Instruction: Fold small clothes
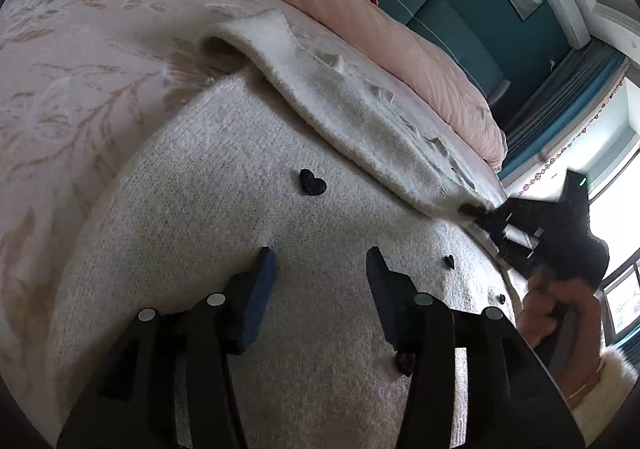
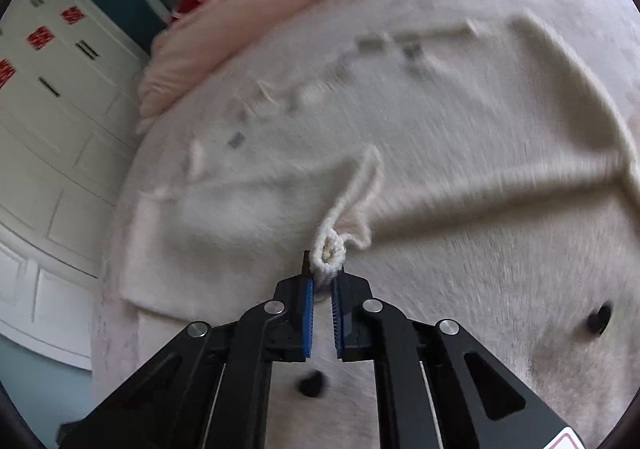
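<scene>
Spread across the bed (image 1: 60,61) lies the cream sweater (image 1: 224,217), its folded sleeve (image 1: 352,117) running toward the bed's far edge; the right tool (image 2: 323,273) pinches the cuff (image 2: 330,251) there, while the left tool (image 1: 320,269) hovers wide open over the body.
</scene>
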Demonstrator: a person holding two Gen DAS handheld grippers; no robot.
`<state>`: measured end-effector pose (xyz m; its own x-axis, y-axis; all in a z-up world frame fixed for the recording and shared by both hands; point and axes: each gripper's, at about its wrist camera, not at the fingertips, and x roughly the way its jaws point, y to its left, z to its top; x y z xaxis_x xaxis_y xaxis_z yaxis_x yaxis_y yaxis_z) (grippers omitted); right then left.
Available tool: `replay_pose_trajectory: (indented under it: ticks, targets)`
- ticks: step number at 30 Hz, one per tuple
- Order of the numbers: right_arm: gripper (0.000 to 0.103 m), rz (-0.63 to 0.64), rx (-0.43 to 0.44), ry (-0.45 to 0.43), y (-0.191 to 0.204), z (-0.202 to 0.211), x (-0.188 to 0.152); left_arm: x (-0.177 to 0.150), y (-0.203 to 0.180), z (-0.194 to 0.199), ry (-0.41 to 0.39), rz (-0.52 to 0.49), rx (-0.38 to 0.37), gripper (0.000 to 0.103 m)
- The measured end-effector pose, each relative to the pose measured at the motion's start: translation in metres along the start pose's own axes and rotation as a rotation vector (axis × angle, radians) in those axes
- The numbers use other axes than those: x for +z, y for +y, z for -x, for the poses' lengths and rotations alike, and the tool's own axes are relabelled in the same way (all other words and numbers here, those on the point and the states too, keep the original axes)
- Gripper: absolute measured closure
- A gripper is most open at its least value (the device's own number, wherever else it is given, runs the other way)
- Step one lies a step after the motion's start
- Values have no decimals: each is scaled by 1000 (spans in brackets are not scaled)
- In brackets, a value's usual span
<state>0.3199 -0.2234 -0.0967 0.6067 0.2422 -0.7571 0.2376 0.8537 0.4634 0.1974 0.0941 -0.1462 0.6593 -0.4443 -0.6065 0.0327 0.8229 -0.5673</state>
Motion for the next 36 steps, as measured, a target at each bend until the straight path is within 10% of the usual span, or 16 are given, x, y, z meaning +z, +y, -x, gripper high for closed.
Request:
replay_pose_trajectory:
  ticks: [5,8,13,16,20,25,29,36]
  targets:
    - [96,99,55,-184,35,64,75,8,-7,0,35,16,24,54]
    - [96,163,19,-262,33,94,109,33,-14,6,28,135,-43,34]
    - [96,136,-54,-174,-11,65,125,94,-10,-38,47,396,-172,29]
    - [96,145,-70,-146,-21,53,121,123,4,-82,84,522,-119,29]
    - [96,175,-47,-164,-18,61,124,139,24,-99,42,624,-30,80]
    - [96,164,-23,-257,-49,87,115,161,17,-78,-95,436,50,87]
    - [96,40,-175,-11,-124,7,76,136,28,-103,-21,352,142,91]
    - [89,9,-170,-132,-117,31,67,120,18,-107,-102,158,162,91]
